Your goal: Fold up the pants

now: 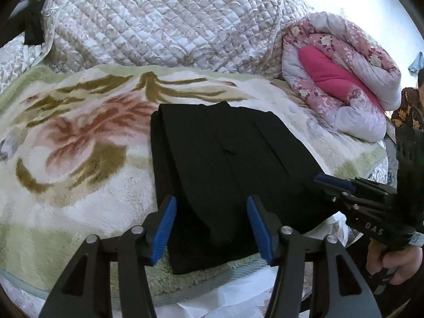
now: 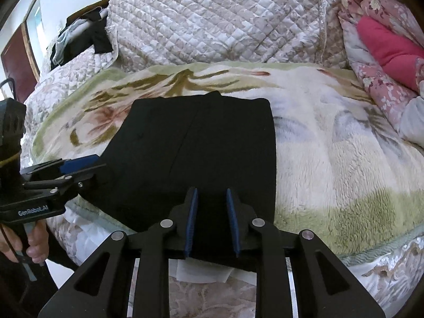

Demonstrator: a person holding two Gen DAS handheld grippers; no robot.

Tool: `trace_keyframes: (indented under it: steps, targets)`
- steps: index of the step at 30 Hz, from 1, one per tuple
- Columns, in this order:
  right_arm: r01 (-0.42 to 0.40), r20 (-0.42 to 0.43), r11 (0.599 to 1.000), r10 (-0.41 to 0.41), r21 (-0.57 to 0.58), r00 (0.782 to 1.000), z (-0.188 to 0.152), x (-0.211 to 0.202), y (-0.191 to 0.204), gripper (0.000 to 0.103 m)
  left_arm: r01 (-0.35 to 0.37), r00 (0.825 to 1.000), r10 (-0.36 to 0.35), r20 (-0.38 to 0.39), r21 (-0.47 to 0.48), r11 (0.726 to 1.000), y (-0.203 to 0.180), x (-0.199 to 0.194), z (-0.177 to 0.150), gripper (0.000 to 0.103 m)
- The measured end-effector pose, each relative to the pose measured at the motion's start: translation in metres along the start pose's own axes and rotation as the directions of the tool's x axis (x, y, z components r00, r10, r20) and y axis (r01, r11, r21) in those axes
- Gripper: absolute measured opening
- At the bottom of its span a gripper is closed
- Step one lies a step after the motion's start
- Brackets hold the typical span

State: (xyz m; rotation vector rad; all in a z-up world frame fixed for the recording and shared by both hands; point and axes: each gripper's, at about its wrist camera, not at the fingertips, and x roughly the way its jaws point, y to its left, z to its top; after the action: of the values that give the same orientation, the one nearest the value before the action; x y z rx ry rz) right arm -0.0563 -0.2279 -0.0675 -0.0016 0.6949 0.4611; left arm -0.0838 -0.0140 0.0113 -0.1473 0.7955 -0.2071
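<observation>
Black pants (image 1: 225,159) lie folded flat on a fleecy floral blanket (image 1: 79,137), also seen in the right wrist view (image 2: 190,145). My left gripper (image 1: 210,204) is open, its blue pads over the near edge of the pants with nothing between them. It shows from the side in the right wrist view (image 2: 87,167). My right gripper (image 2: 212,196) is open with a narrower gap, over the near edge of the pants, empty. It shows in the left wrist view (image 1: 322,179) at the right edge of the pants.
A quilted beige cover (image 1: 159,21) is heaped behind the blanket. A rolled pink floral duvet (image 1: 344,79) lies at the right. Dark clothes (image 2: 87,39) sit at the back left. The bed edge (image 2: 212,291) runs below the grippers.
</observation>
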Motion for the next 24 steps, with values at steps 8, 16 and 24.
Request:
trace_keyframes:
  steps: [8,16,24]
  targets:
    - [-0.028,-0.003,0.998,0.028,0.049,1.000,0.013,-0.004,-0.004,0.043,-0.018,0.999,0.018,-0.026,-0.006,1.000,0.003,-0.002,0.019,0.059]
    - [-0.017,-0.010,1.000,0.018,0.009,1.000,0.040,0.000,-0.008,0.043,-0.022,0.999,0.024,-0.023,0.076,0.997,0.000,0.006,0.045,0.058]
    - [-0.035,-0.008,0.997,0.036,0.068,0.999,0.051,0.012,-0.016,0.043,0.002,1.000,0.000,-0.028,0.057,0.998,0.007,0.025,0.052,0.058]
